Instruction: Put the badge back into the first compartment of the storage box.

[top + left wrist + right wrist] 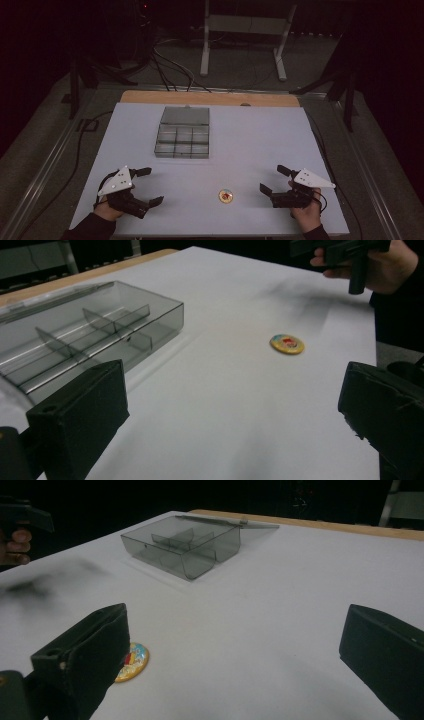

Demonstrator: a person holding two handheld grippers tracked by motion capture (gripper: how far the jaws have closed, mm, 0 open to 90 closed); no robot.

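**Two open tools flanking a round badge on the counter**

The left tool (151, 186) is hovering low over the near left of the white counter (260, 135), jaws spread wide and gripping nothing. The right tool (274, 180) is sitting opposite, jaws likewise apart and empty. Between them the yellow round badge (225, 196) is lying flat, nearer the right tool, with bare counter on every side. Farther back, a clear grey compartment box (182, 141) is resting with its lid (185, 116) open, well apart from the badge.
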